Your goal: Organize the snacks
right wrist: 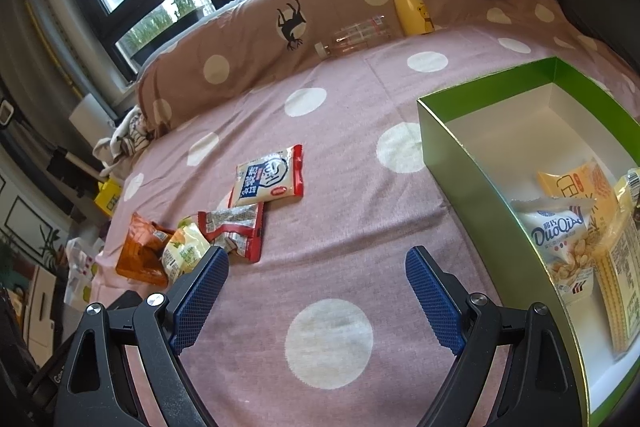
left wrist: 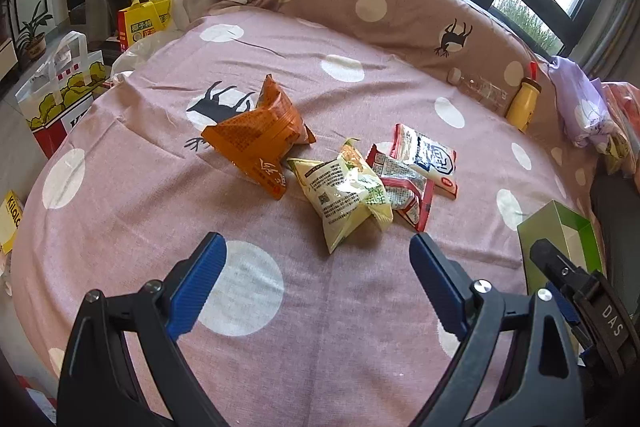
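On the pink spotted bed (left wrist: pixel 320 327), four snack packets are clustered: an orange packet (left wrist: pixel 256 139), a yellow-green packet (left wrist: pixel 344 195), a red packet (left wrist: pixel 404 187) and a white packet (left wrist: pixel 430 157) laid partly over the red one. Both the left gripper (left wrist: pixel 316 259) and the right gripper (right wrist: pixel 316 267) are held above the sheet with jaws wide and nothing between them. More snacks are seen inside the green box (right wrist: pixel 452 147) to the right.

Pink white-dotted bedsheet (left wrist: pixel 320 327), orange snack packet (left wrist: pixel 256 143), green box (right wrist: pixel 452 143).
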